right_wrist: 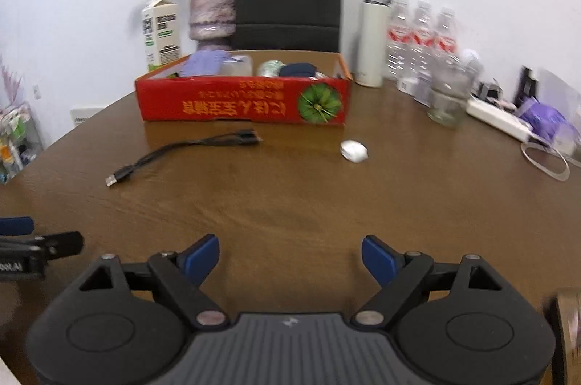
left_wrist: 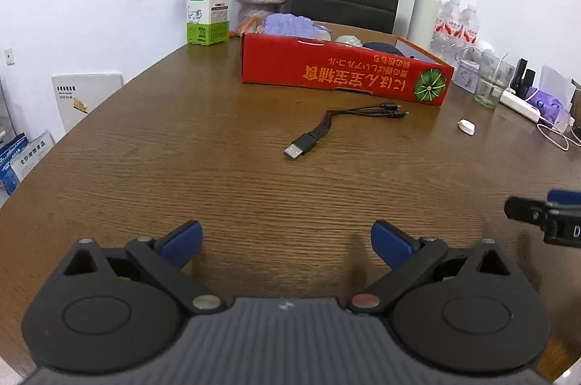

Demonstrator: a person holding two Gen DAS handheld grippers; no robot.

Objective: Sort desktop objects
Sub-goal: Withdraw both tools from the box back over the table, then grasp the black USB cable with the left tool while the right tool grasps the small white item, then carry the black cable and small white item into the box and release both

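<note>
Two tongs (left_wrist: 287, 245) (right_wrist: 290, 259) gape over grained wood table (left_wrist: 181, 167).

Two matching grippers, left gripper (left_wrist: 287, 245) and right gripper (right_wrist: 290, 256): black round-hubbed linkages, silver rivets, blue fingertip pads (left_wrist: 183, 241), ribbed grey housing. One reddish rivet on the left.

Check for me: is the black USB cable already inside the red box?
No, the USB cable lies on the table in front of the red box.
</note>
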